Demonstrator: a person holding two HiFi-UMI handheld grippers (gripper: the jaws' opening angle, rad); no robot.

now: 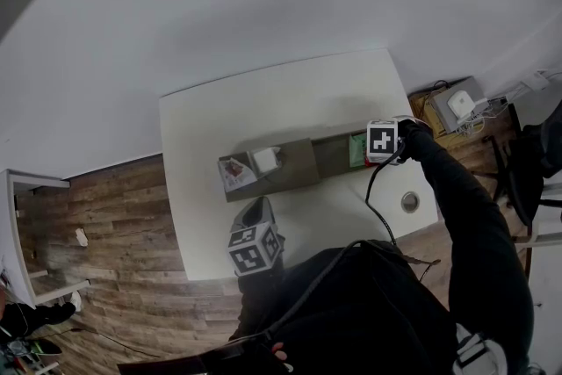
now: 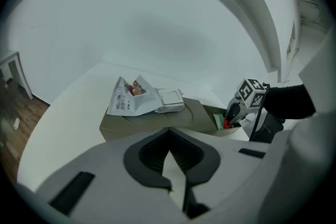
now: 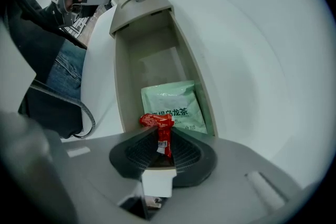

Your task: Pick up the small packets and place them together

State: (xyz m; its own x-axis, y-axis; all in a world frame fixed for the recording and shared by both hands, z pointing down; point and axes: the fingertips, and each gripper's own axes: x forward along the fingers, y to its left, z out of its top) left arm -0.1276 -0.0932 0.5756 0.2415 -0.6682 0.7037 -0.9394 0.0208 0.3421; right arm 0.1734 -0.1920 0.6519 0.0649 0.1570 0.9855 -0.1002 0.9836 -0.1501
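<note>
- Right gripper (image 3: 161, 134), pointed down over the open end of a long tan tray (image 3: 122, 76), had its fingers pinched on a crumpled red packet (image 3: 156, 120), which stood upright between them.
- Green packet (image 3: 173, 105), printed with characters, lay flat on the tray floor just below the red one.
- Left gripper (image 2: 168, 132) hovered over the near side of the table, angled toward the tray, its fingers closed together with nothing between them.
- Two more packets rested on the tray's covered end, well apart from the green one: a white printed packet (image 2: 127, 98) bearing a colourful picture and, touching its right side, a small white square packet (image 2: 169, 98).
- White table (image 1: 263, 105) carried the tray across its middle, while a black sleeve (image 1: 457, 206) reached to the right gripper.
</note>
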